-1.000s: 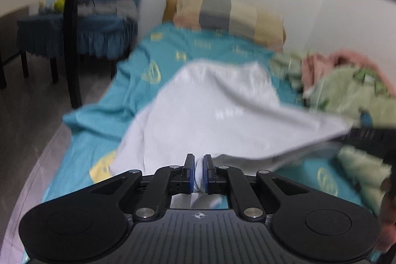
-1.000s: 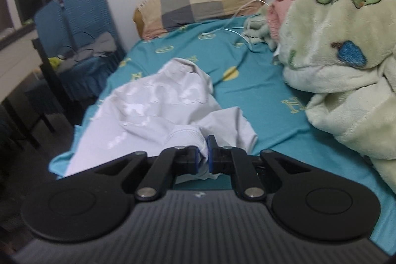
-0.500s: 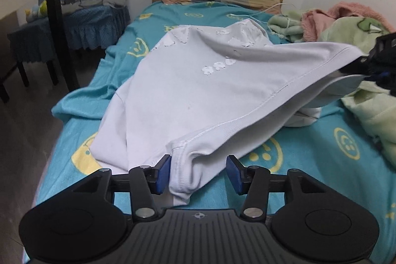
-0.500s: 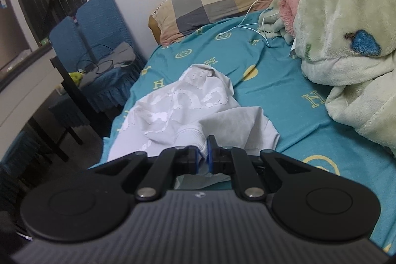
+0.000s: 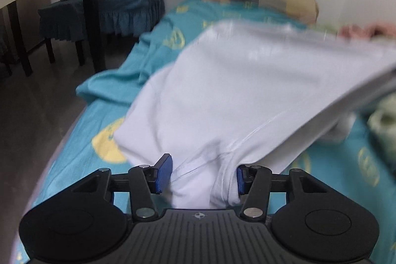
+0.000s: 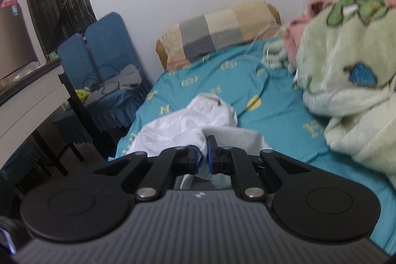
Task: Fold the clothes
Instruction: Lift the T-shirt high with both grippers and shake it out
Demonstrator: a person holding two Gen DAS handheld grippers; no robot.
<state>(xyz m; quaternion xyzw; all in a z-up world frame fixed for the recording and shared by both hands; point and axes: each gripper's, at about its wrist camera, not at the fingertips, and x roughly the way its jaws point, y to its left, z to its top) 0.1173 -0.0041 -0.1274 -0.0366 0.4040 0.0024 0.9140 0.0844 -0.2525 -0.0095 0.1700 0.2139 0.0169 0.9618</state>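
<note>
Both grippers: left gripper (image 5: pixel 200 173) spread, right gripper (image 6: pixel 202 150) pinching shirt (image 5: pixel 247 95).

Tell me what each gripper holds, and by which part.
The right gripper is shut on a bunched ribbed edge of the white shirt. The left gripper is open; shirt cloth lies between its fingers, unpinched.

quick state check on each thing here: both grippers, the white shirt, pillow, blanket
left gripper: open, shirt corner lying loose between its fingers
right gripper: shut on the shirt's edge
white shirt: part lifted, part resting on the bed, not yet folded
bed sheet: teal, wrinkled near the edge
pillow: lying at the head of the bed
green blanket: heaped, unfolded
</note>
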